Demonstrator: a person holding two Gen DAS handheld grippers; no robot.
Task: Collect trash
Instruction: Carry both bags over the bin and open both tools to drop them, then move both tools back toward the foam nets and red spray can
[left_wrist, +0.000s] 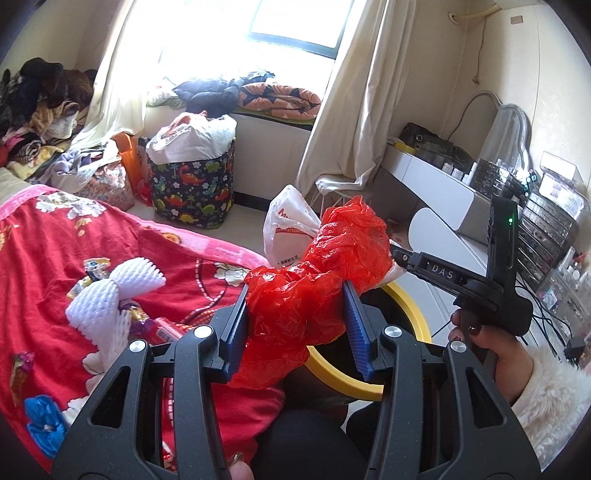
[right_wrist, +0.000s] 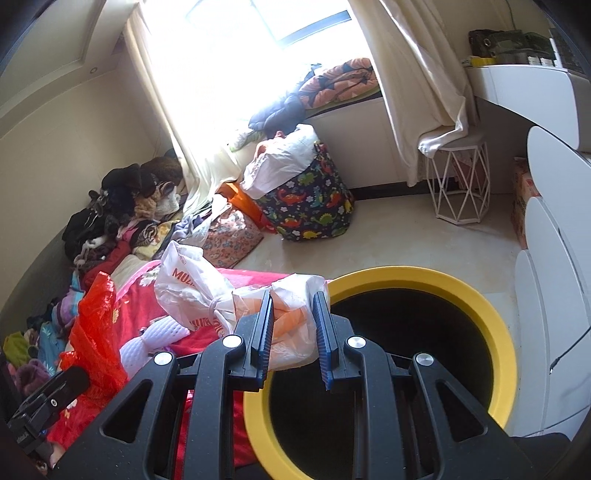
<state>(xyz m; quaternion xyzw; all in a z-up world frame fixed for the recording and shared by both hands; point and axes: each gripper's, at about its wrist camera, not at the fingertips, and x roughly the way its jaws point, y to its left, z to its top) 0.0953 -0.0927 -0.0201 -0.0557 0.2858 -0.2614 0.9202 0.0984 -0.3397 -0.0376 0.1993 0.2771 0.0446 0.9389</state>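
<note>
My left tongs (left_wrist: 297, 314) grip one red bag (left_wrist: 317, 273); my right tongs (right_wrist: 294, 332) grip one white bag (right_wrist: 221, 295) beside one yellow-rimmed bin (right_wrist: 480, 306).

Bin (right_wrist: 480, 295) on the floor just right of the bed (left_wrist: 74, 251), foam net (left_wrist: 122, 291) on the bed, basket (right_wrist: 314, 206) behind by the window.

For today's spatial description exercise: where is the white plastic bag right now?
In the right wrist view the white plastic bag sits at centre, pinched in the right gripper, at the near-left edge of the yellow-rimmed bin, above the red blanket.
</note>
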